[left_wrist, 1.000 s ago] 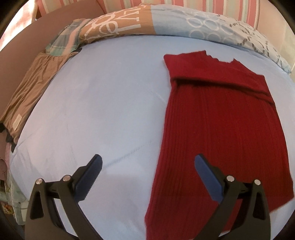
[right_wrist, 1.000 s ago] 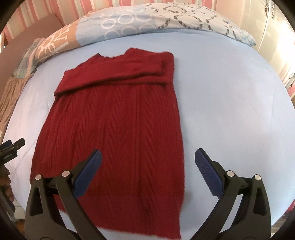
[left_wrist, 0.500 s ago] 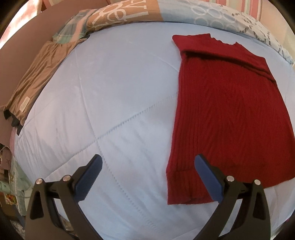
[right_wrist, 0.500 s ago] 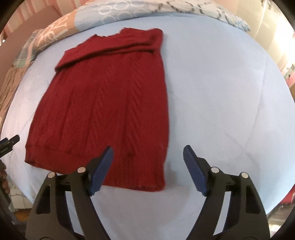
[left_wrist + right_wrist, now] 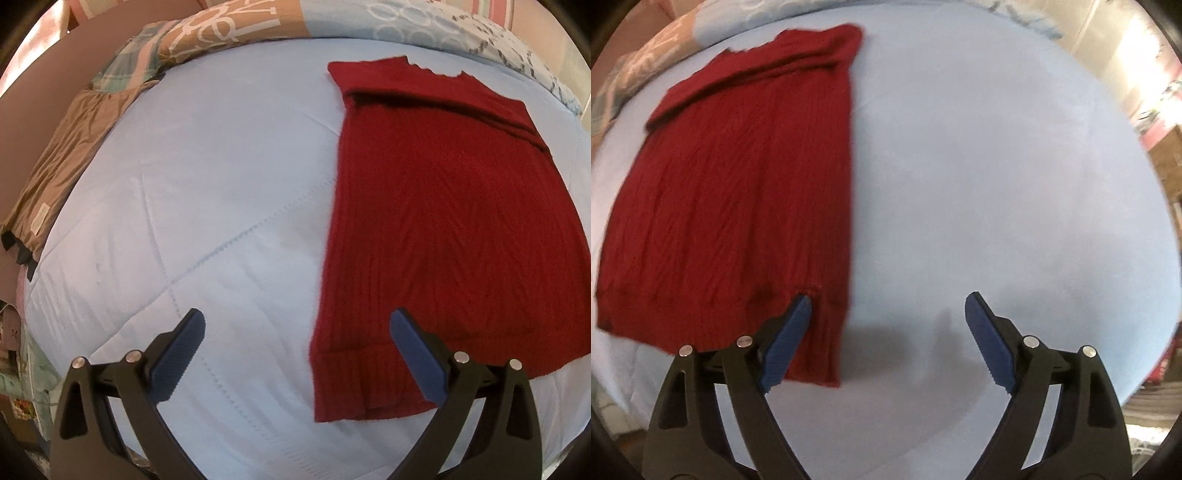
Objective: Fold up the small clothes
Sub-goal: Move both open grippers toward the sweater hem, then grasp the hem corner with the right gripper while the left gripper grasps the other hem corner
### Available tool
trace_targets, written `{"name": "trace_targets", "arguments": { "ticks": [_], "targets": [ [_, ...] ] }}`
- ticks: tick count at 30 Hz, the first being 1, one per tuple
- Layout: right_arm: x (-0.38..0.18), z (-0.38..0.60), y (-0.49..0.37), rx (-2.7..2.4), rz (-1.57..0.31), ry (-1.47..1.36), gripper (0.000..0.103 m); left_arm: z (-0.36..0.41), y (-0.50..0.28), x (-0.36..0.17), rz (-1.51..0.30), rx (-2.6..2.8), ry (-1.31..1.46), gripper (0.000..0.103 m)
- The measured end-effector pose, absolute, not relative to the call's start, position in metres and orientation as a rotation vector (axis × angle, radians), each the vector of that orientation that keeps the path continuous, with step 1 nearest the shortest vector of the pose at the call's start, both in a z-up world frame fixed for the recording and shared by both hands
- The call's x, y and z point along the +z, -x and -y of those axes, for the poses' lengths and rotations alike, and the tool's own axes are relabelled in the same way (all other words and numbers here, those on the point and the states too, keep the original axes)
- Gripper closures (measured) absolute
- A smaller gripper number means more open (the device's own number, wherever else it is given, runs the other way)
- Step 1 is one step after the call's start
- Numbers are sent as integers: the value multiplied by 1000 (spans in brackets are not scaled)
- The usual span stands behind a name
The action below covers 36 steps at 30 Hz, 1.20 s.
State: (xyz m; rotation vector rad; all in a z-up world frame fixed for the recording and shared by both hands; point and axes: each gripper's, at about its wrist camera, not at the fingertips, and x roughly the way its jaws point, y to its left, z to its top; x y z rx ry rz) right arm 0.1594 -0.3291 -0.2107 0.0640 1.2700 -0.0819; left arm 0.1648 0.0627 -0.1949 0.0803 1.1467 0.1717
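A red knitted sweater (image 5: 436, 229) lies flat on the light blue bed cover (image 5: 207, 192), sleeves folded across its top, hem toward me. My left gripper (image 5: 295, 343) is open and empty, hovering just left of the sweater's near left hem corner. In the right wrist view the sweater (image 5: 731, 192) fills the left side. My right gripper (image 5: 886, 325) is open and empty above the near right hem corner, its left finger (image 5: 786, 339) over the hem and its right finger over bare cover.
A brown garment (image 5: 62, 173) lies at the bed's left edge. A patterned quilt (image 5: 258, 22) runs along the head of the bed. The blue cover (image 5: 997, 166) stretches right of the sweater. The bed's near edge drops off close below both grippers.
Both grippers have drawn back toward the foot of the bed, so the sweater's hem is now in view. The right gripper has shifted right toward the hem's right corner.
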Motion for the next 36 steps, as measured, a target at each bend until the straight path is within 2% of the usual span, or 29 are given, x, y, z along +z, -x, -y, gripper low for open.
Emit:
{"name": "trace_targets", "arguments": {
  "ticks": [6, 9, 13, 18, 20, 21, 23, 24, 25, 27, 36],
  "targets": [
    [-226, 317, -156, -15, -1294, -81, 39, -62, -165, -200, -1162, 171, -75, 2],
    [-231, 321, -157, -9, -1303, -117, 39, -62, -164, -203, -1173, 168, -76, 2],
    [-221, 325, -158, 5, -1281, -203, 32, -64, -164, -206, -1183, 176, -68, 2],
    [-213, 315, -163, 56, -1272, -204, 34, -66, -166, -207, -1186, 178, -66, 2],
    [-222, 308, -168, 36, -1316, -172, 44, -66, -166, -208, -1187, 178, -64, 2],
    [-227, 309, -168, 30, -1330, -176, 54, -67, -167, -209, -1189, 179, -62, 2],
    [-230, 310, -169, 17, -1336, -189, 58, -65, -167, -209, -1191, 181, -60, 2],
    [-230, 310, -168, 18, -1337, -197, 63, -66, -168, -209, -1188, 182, -58, 2],
    [-230, 310, -167, 28, -1339, -208, 75, -66, -168, -210, -1190, 181, -57, 2],
    [-228, 310, -167, 51, -1340, -225, 85, -68, -169, -211, -1193, 180, -51, 2],
    [-226, 310, -171, 66, -1343, -225, 86, -64, -159, -218, -1230, 122, 22, 3]
  ]
}}
